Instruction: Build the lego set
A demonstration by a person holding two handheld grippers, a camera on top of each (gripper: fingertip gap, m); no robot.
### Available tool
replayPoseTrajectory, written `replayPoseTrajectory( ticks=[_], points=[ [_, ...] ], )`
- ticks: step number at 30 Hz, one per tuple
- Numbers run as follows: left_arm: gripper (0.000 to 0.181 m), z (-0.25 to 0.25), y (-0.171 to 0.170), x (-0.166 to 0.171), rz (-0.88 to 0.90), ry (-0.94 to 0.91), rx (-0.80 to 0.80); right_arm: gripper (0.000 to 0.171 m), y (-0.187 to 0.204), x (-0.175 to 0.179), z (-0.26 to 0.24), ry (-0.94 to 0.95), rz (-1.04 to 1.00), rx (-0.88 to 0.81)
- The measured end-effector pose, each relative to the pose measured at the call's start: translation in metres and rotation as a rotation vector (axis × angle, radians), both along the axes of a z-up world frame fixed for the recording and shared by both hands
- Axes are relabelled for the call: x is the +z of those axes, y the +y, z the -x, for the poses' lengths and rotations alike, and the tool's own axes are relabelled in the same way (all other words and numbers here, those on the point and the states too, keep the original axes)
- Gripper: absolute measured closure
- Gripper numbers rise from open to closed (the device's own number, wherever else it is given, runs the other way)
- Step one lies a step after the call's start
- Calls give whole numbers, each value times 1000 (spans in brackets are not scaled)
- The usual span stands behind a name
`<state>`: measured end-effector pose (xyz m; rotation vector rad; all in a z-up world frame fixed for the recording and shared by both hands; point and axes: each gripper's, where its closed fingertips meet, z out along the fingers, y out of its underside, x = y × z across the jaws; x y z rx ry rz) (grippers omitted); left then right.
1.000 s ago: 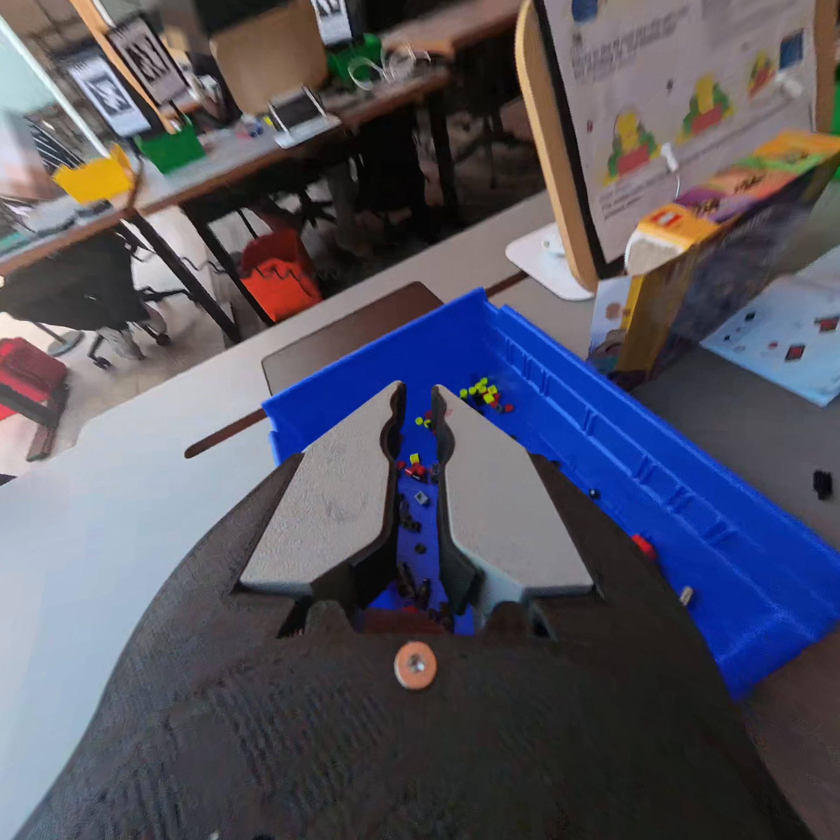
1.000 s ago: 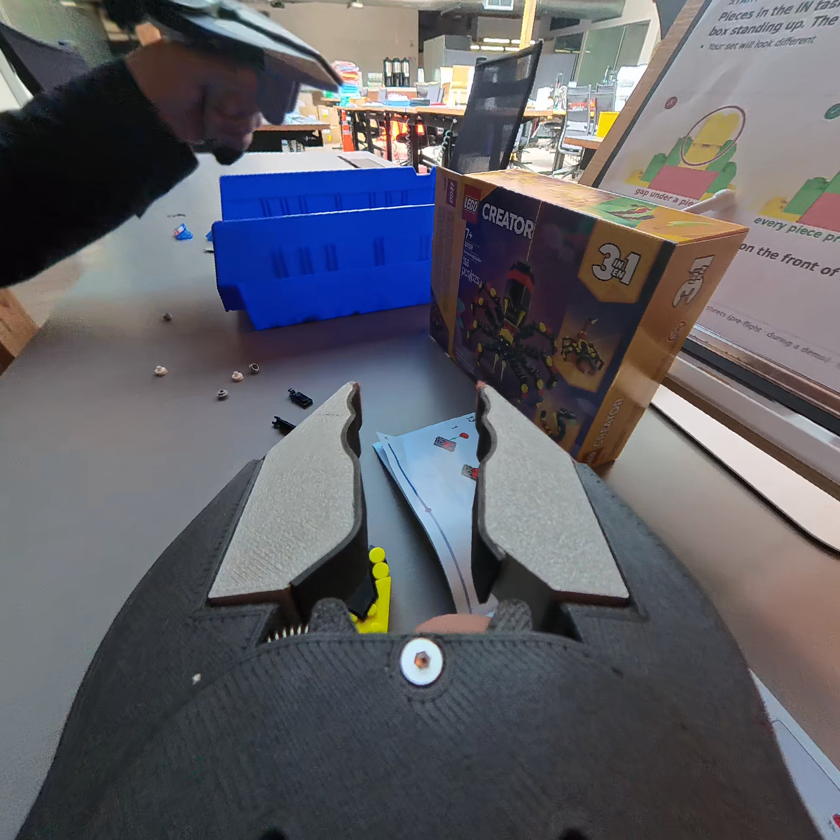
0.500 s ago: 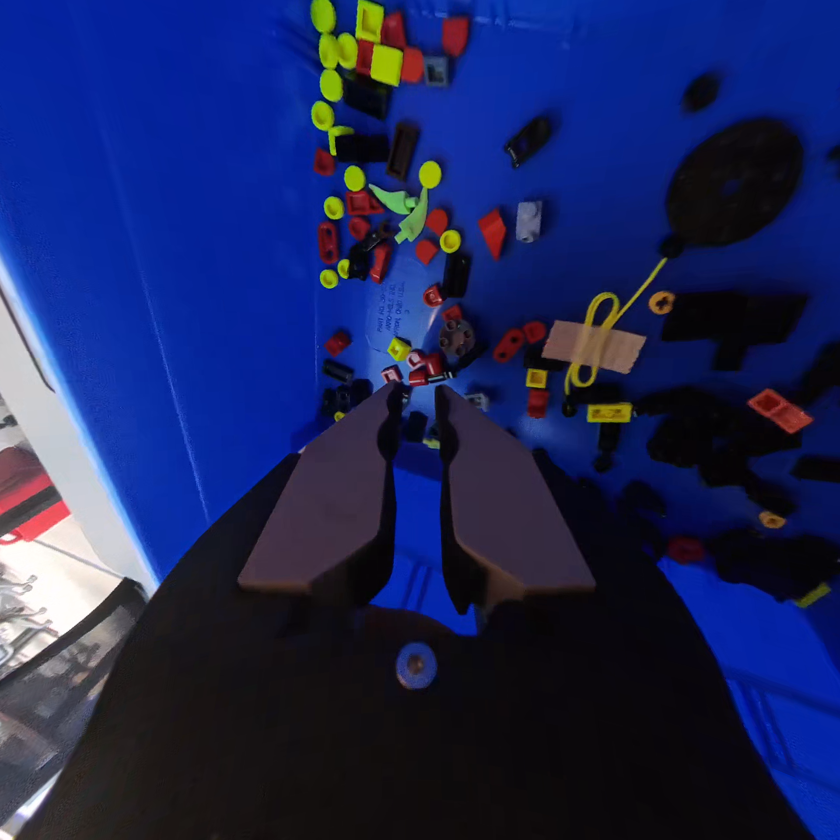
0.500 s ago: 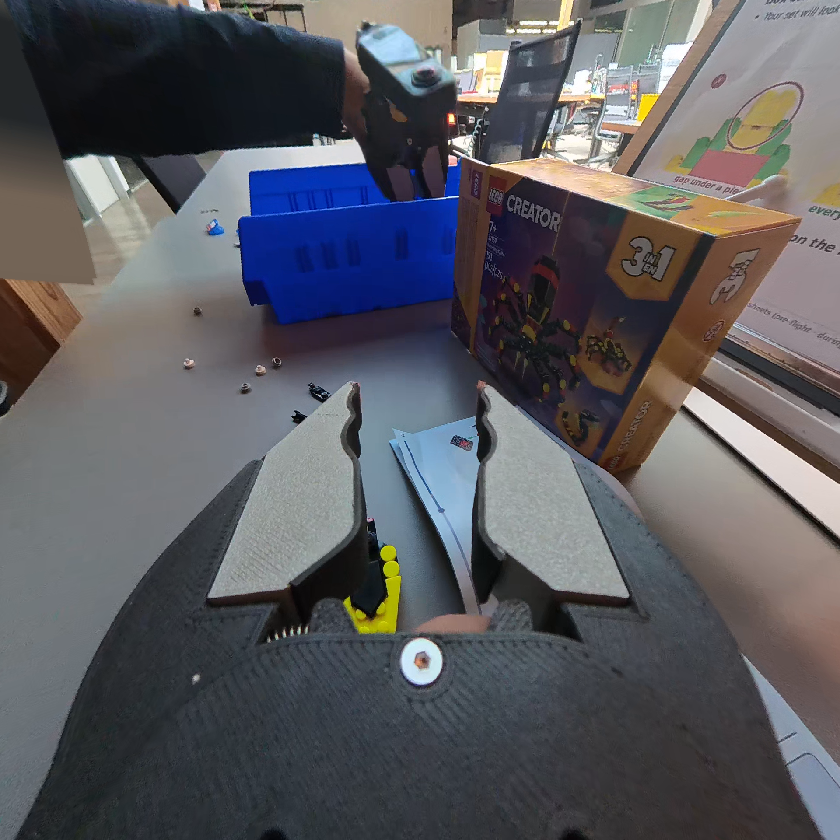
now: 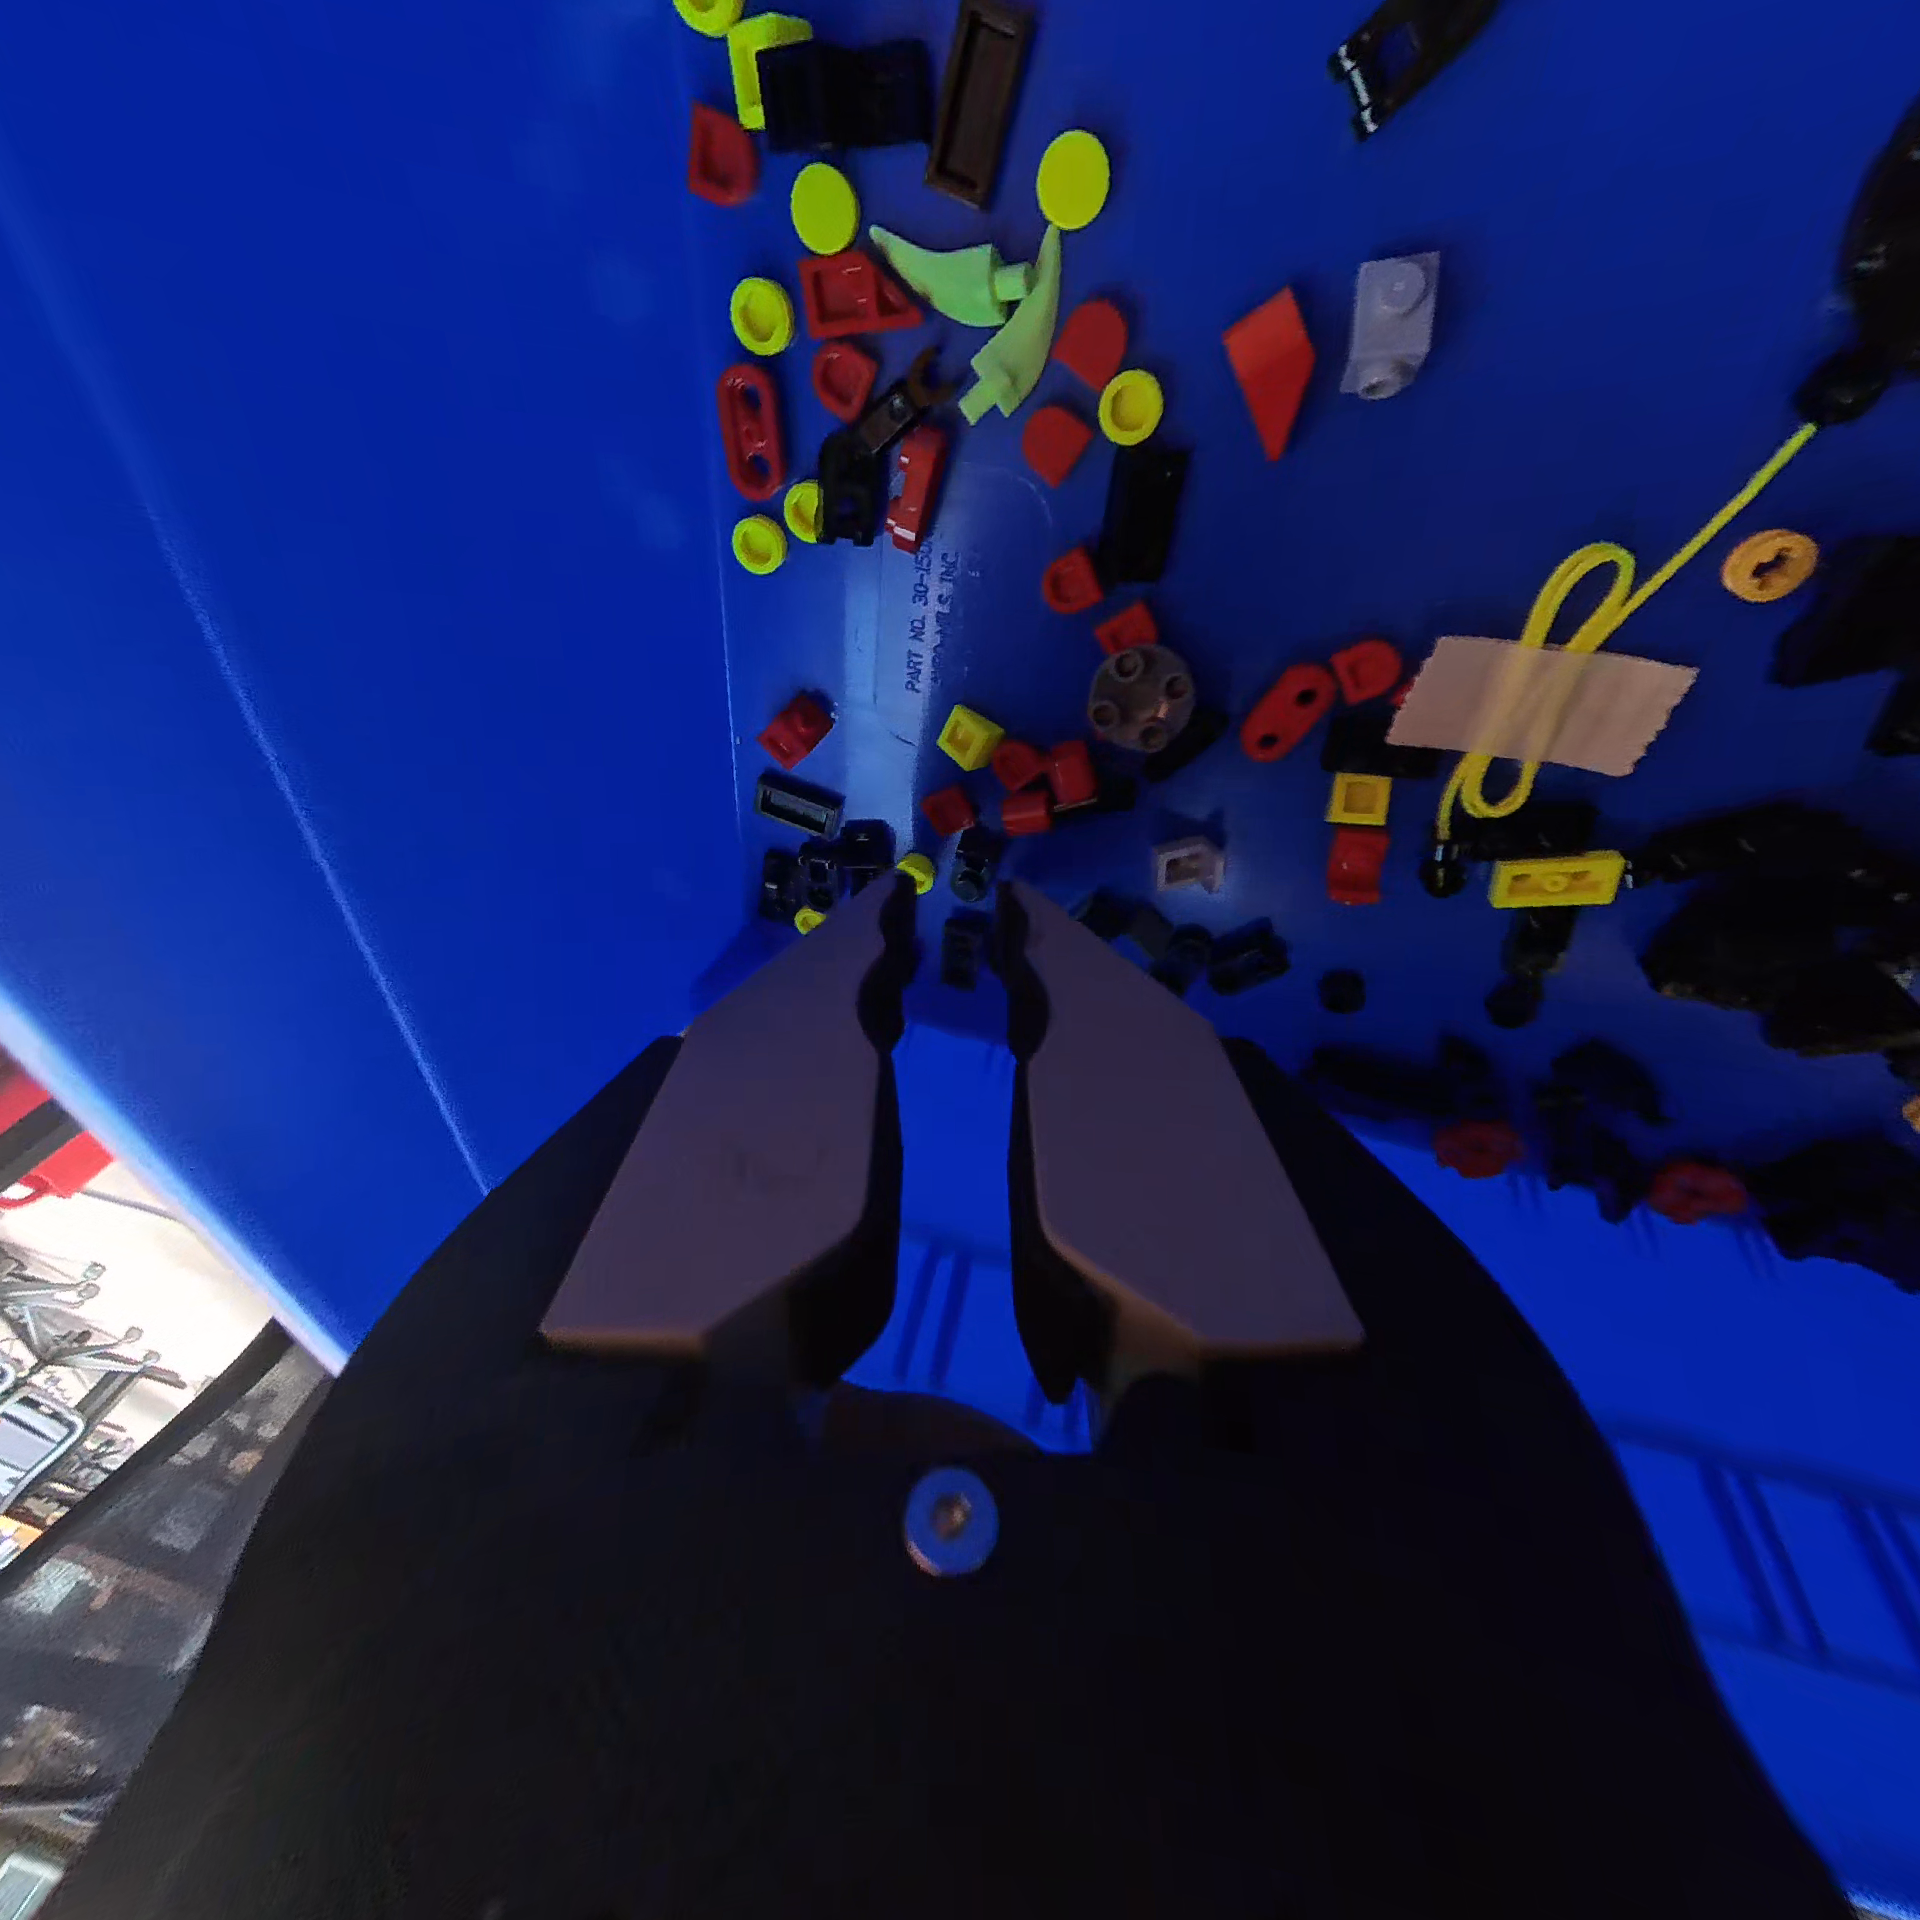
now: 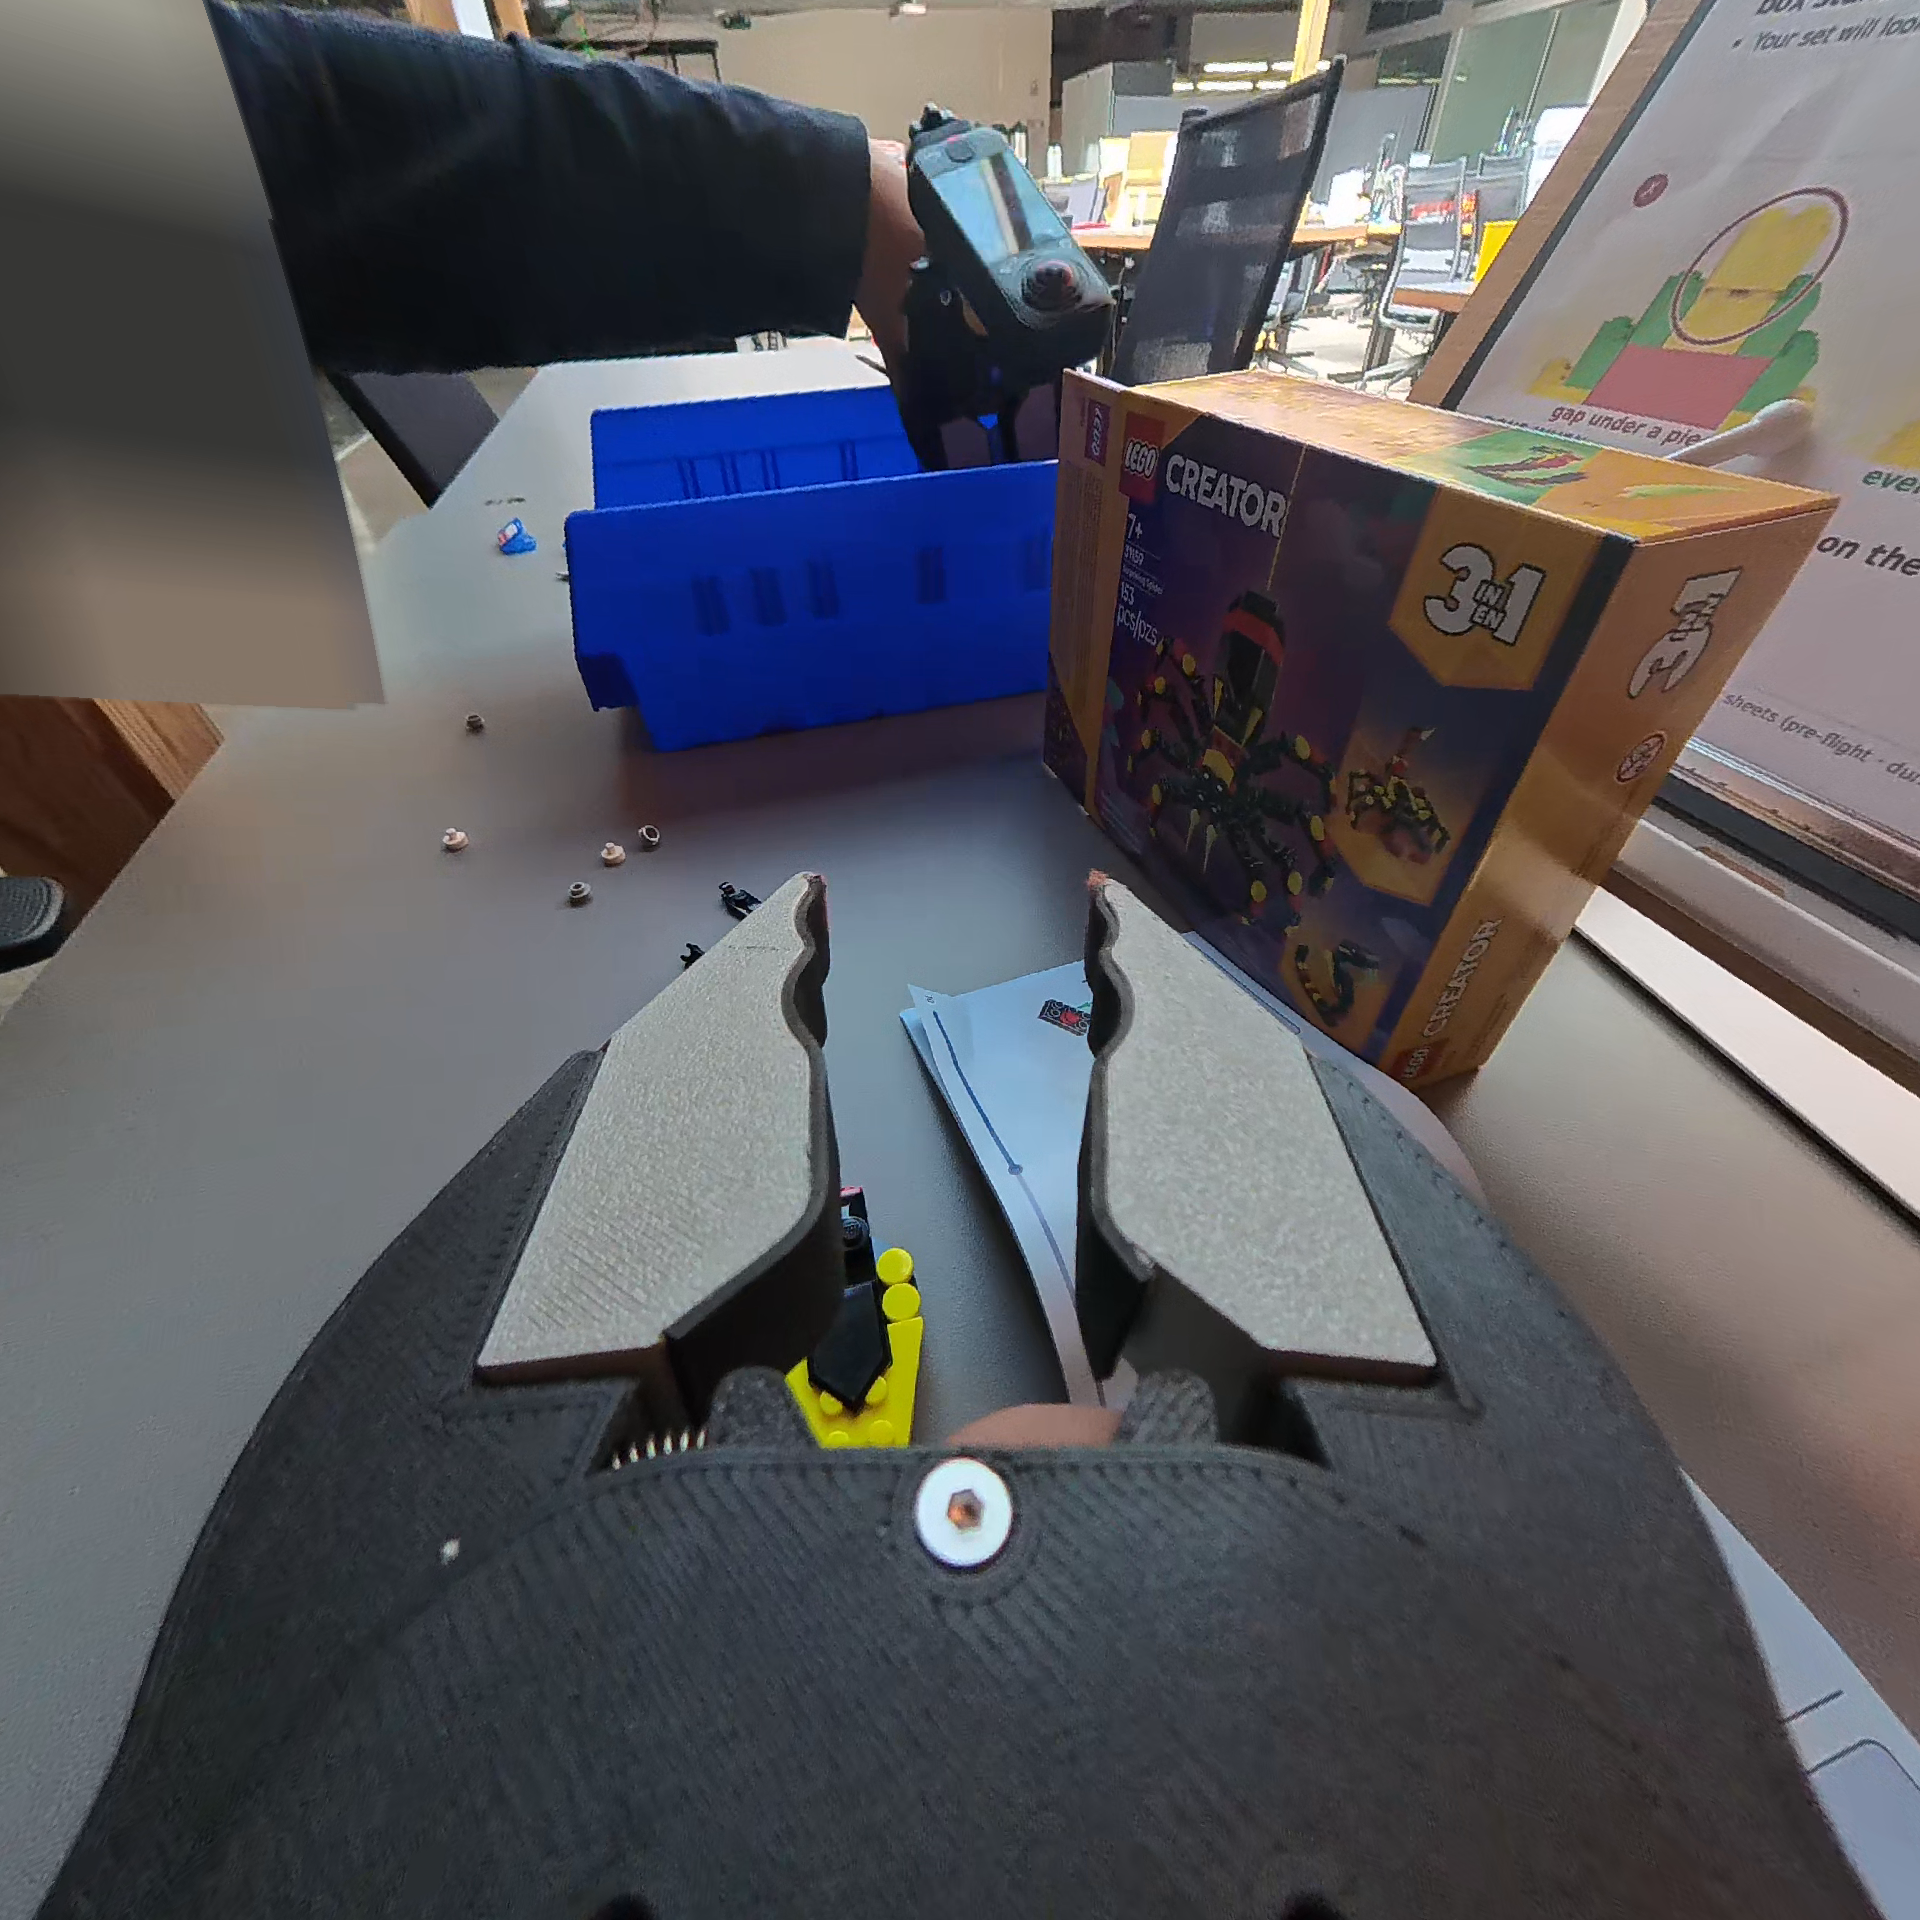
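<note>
Inside the blue bin (image 5: 312,520), the left claw (image 5: 951,899) points down at the scattered pieces, jaws slightly parted around a small black piece (image 5: 961,940) between the tips; whether they touch it cannot be told. Black parts at the bin's right side blur into shadow. Near the bin on the bench (image 6: 260,1039), the right claw (image 6: 951,894) hovers low, open and empty, its body hiding most of a yellow-and-black assembly (image 6: 868,1351) and part of a booklet (image 6: 997,1070). A dark-sleeved arm (image 6: 540,197) reaches over the bin beside the set box (image 6: 1351,707).
</note>
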<state>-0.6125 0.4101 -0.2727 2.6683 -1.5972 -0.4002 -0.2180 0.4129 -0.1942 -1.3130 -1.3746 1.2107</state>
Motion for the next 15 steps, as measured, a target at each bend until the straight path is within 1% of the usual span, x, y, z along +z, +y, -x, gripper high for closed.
replayPoseTrajectory(
  ticks=[11, 15],
  points=[
    [174, 0, 0, -2, -2, 68, -2, 126, -1, -1, 1, -7, -9, 1],
    [175, 0, 0, -2, -4, 59, 26, 126, -1, -1, 1, -7, -12, -1]
  ],
)
